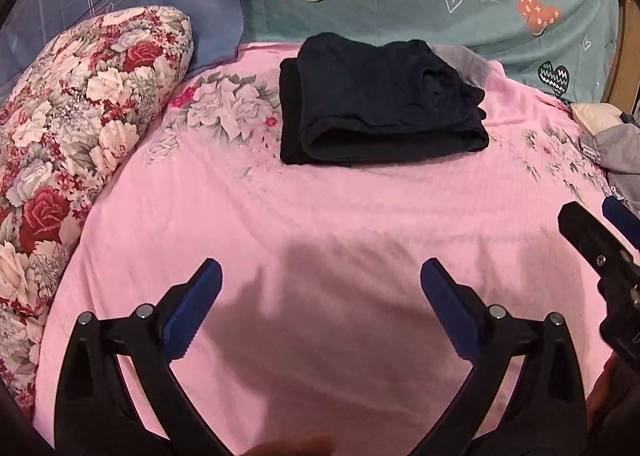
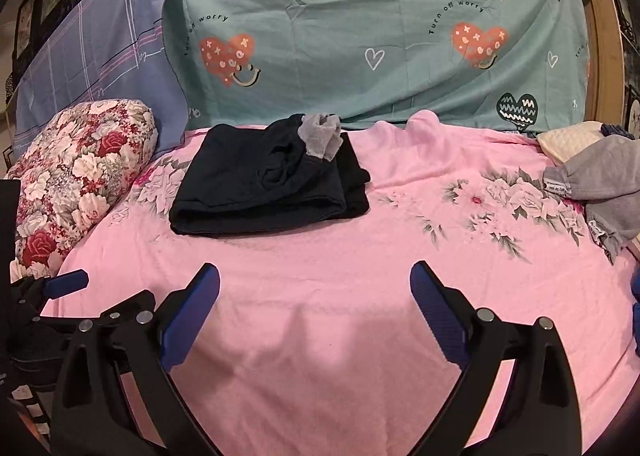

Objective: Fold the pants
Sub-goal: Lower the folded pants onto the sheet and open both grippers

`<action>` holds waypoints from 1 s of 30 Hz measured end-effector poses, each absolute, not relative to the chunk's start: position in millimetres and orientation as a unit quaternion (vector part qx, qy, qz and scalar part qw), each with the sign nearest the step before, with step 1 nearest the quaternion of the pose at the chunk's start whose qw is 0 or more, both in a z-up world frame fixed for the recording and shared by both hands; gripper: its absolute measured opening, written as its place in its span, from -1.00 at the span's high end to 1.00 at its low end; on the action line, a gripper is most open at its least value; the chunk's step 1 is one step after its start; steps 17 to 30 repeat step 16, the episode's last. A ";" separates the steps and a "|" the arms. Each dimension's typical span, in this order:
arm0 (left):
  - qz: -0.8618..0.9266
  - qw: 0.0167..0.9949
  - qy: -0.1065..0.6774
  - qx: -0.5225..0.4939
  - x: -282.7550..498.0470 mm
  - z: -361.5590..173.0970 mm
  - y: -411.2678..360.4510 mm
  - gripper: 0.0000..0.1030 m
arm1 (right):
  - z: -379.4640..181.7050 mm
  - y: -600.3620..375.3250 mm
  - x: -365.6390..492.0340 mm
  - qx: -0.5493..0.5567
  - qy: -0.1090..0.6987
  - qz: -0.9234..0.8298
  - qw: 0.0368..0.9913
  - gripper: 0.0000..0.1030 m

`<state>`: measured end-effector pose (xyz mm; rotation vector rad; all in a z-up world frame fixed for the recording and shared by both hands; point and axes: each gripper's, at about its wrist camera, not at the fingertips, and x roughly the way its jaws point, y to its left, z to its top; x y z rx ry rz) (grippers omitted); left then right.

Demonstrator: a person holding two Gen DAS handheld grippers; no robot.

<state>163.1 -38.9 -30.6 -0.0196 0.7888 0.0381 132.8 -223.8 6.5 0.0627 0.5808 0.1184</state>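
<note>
Folded dark pants lie on a pink bed sheet, with two empty grippers held apart from them.

The pants (image 1: 376, 104) are folded into a thick dark bundle near the far edge of the pink sheet (image 1: 320, 216), with a bit of grey lining (image 2: 322, 136) poking out at the waistband end. To the left of the pants sits a flowered pillow (image 1: 84, 128). Behind the pants hangs a teal cloth (image 2: 360, 36) printed with hearts, and beside that a blue plaid cloth (image 2: 100, 56). Well to the right of the pants is a heap of grey clothing (image 2: 600, 184). The left gripper (image 1: 320, 296) hovers over the sheet on the near side of the pants, fingers spread wide and holding nothing. The right gripper (image 2: 314, 296) is likewise spread wide and empty, also on the near side of the pants.
</note>
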 end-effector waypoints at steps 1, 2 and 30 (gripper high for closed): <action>0.010 0.922 0.388 -0.011 163.7 -33.2 -39.4 -0.96 | 5.2 -222.7 133.0 0.029 0.288 0.060 0.955 -0.87; 0.005 0.921 0.389 -0.011 163.8 -35.5 -40.0 -0.96 | 2.7 -220.2 133.5 0.021 0.292 0.058 0.955 -0.87; 0.037 0.913 0.405 -0.015 169.1 -43.3 -32.5 -0.96 | -6.0 -211.3 134.9 -0.004 0.312 0.056 0.948 -0.87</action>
